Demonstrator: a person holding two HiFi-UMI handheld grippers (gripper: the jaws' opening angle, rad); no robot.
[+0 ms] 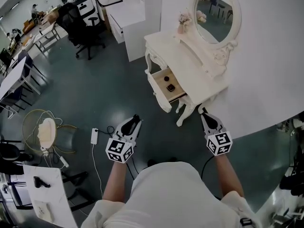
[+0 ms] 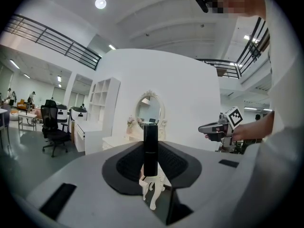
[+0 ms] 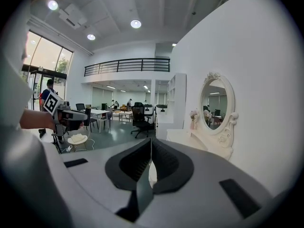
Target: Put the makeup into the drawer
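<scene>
A black makeup tube [image 2: 150, 146] stands upright between the jaws of my left gripper [image 2: 150, 161], which is shut on it. In the head view the left gripper [image 1: 136, 120] hangs over the floor, short of the white dressing table [image 1: 164, 44]. The table's drawer [image 1: 157, 90] is pulled open, with two small dark items [image 1: 169, 84] inside. My right gripper [image 1: 202, 111] is level with the table's near legs, to the right of the drawer; its jaws [image 3: 150, 144] are shut with nothing between them. Each gripper shows in the other's view: the right gripper [image 2: 216, 127] and the left gripper [image 3: 66, 115].
An oval mirror [image 1: 216, 13] and a vase of flowers [image 1: 183, 20] stand on the dressing table by the white wall. A power strip [image 1: 94, 136] with cables lies on the floor left of my left gripper. A wire stand [image 1: 42, 132], an office chair [image 1: 88, 32] and a white cabinet [image 1: 126, 18] are farther off.
</scene>
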